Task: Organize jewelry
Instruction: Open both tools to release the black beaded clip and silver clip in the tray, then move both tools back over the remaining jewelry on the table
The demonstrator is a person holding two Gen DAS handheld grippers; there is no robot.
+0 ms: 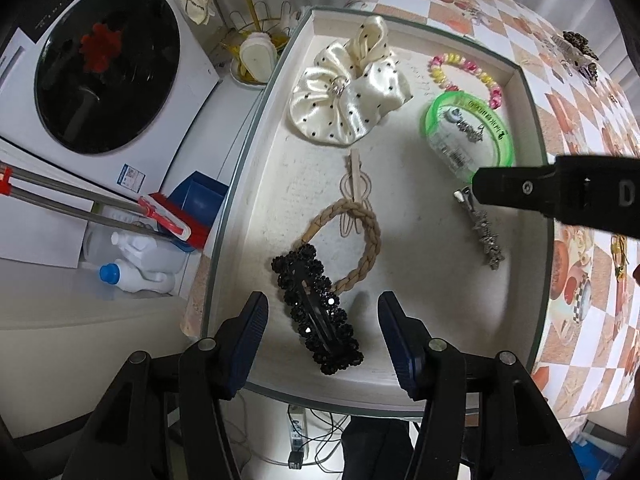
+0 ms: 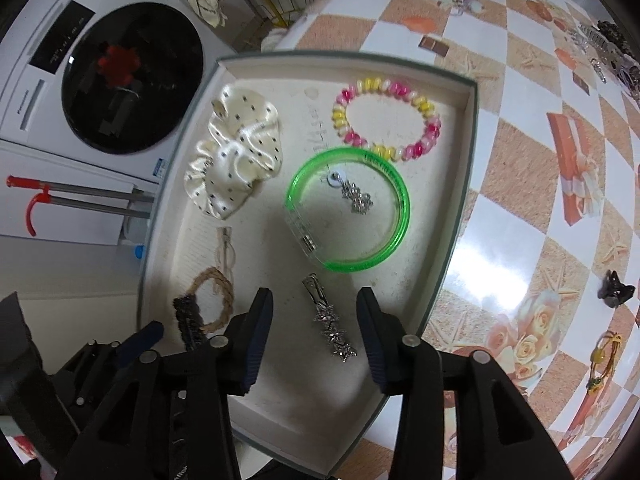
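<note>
Two grippers spread over a white tray (image 1: 248,168), left gripper (image 1: 323,312) astride a black beaded hair clip (image 1: 316,312) at lower centre, right gripper (image 2: 315,320) astride a silver rhinestone clip (image 2: 332,330), neither pinched.

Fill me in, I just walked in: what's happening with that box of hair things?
A person with a tool in each hand is sorting accessories into a shallow white box. The left tool is open over a black beaded clip; the right tool is open over a silver star clip. Both clips lie in the box, ungripped. More pieces wait on the checkered table.
</note>
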